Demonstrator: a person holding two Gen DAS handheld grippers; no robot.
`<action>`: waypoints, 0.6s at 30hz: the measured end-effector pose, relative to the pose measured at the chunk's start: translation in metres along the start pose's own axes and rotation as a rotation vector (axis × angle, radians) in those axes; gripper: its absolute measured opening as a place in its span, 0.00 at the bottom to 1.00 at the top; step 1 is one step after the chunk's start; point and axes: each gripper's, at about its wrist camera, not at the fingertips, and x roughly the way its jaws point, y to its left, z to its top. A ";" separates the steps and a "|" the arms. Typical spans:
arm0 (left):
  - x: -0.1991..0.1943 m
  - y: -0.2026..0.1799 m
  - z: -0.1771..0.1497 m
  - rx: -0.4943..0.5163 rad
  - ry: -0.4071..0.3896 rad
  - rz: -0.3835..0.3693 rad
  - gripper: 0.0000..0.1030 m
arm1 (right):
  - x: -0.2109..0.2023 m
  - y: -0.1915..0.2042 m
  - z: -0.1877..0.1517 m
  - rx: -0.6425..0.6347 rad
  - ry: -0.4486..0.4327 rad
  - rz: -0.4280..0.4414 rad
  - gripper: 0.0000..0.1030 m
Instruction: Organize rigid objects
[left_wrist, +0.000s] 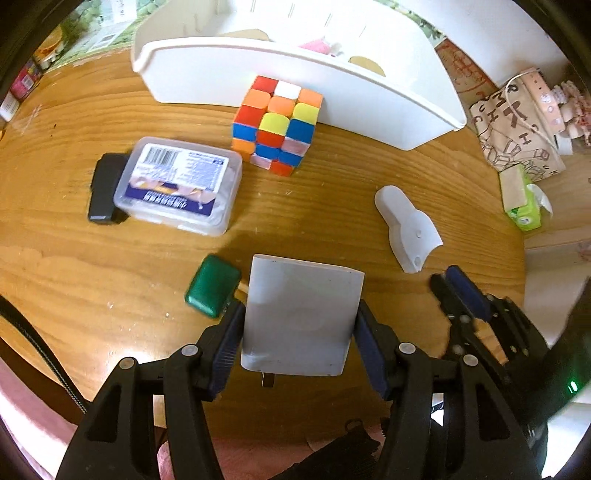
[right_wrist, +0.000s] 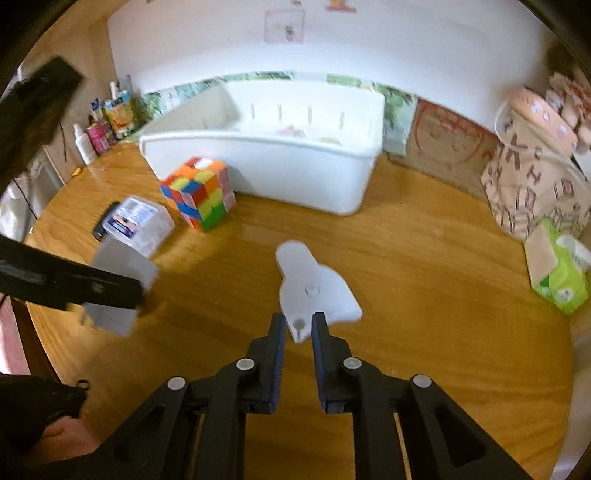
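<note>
Now both tongs grip: left gripper (left_wrist: 299, 328) clamps the flat grey rectangular plastic block (left_wrist: 301, 317), right gripper (right_wrist: 298, 325) pinches the white moulded plastic bracket (right_wrist: 314, 284); best lift each level over the white plastic bin (right_wrist: 258, 166).

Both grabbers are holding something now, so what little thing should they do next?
Probably carry them to the white bin behind the cube. The left gripper already clamps the grey block, and the right gripper is pinching the white plastic piece.
</note>
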 end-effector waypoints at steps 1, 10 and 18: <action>-0.004 0.002 -0.004 -0.004 -0.013 -0.012 0.60 | 0.001 -0.001 -0.002 0.008 0.004 0.004 0.37; -0.026 -0.005 -0.025 -0.012 -0.109 -0.070 0.60 | 0.023 -0.005 -0.006 0.031 0.018 0.023 0.65; -0.057 -0.002 -0.043 -0.008 -0.227 -0.151 0.60 | 0.049 -0.006 0.001 0.032 0.044 0.010 0.69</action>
